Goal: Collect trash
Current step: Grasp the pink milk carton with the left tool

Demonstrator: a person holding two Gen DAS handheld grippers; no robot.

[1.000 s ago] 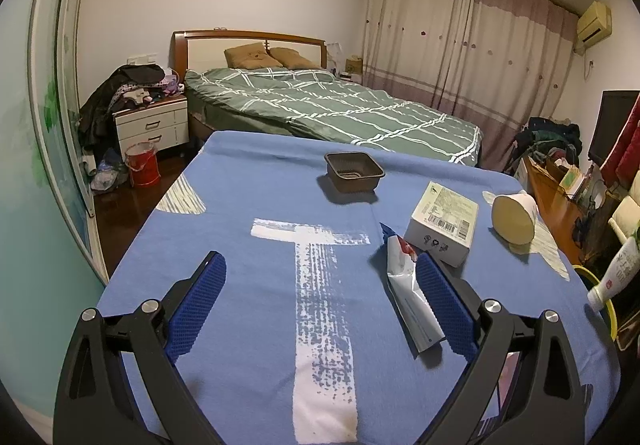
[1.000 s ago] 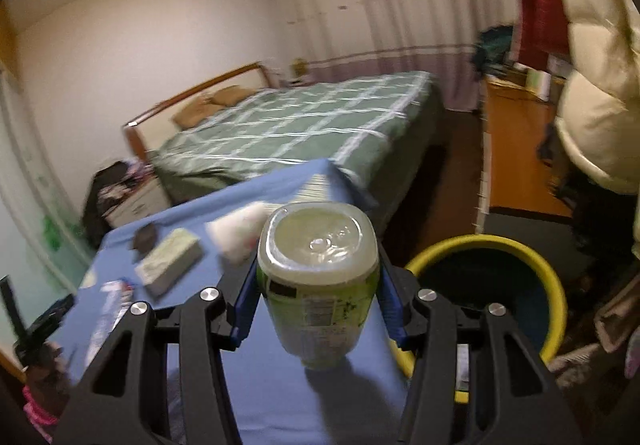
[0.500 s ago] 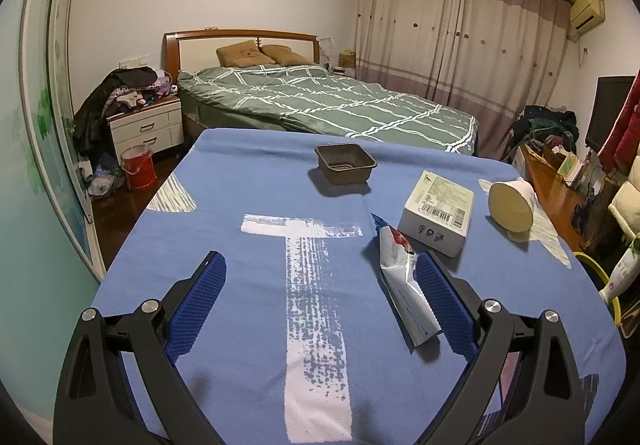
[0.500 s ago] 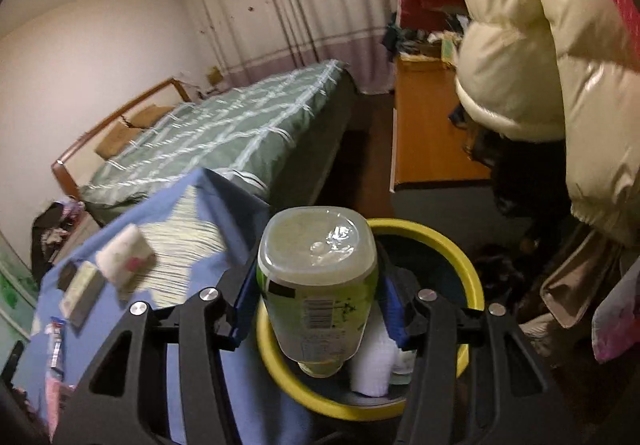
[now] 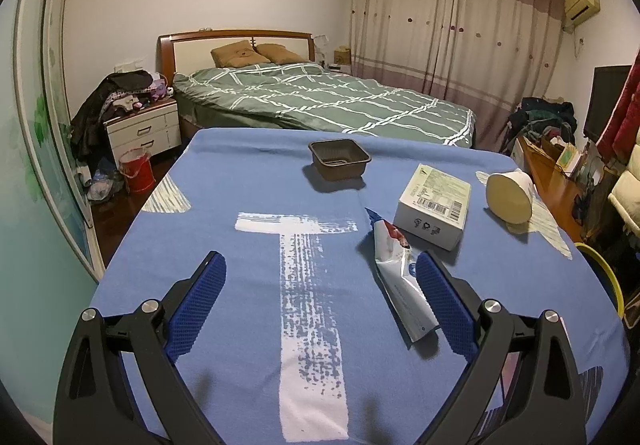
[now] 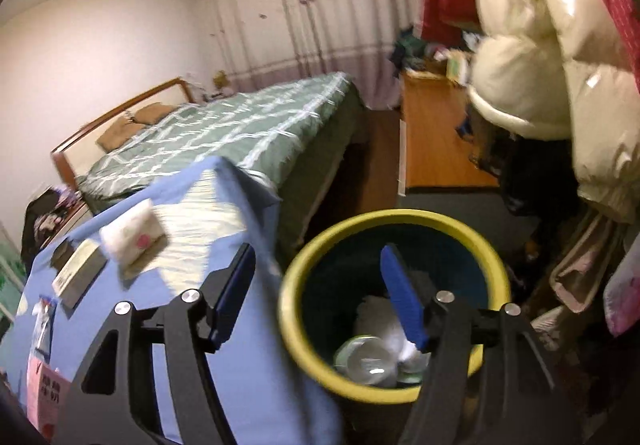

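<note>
Now the right hand-held gripper [image 6: 318, 295] hangs over the yellow bin [image 6: 292, 329], its jaws just opened and empty, the bottle [image 6: 366, 359] lying inside. The left hand-held gripper [image 5: 320, 295], wide and empty, is nearer the wrapper [image 5: 400, 285], whose long axis runs near-to-far just inside its right finger.

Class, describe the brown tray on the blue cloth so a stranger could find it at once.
Start at the blue cloth with white brush-marks, before the green bed. The small dark brown plastic tray sits alone near its far edge. Unlike the white cardboard box and cream roll, it is dark, open-topped and empty.
</note>
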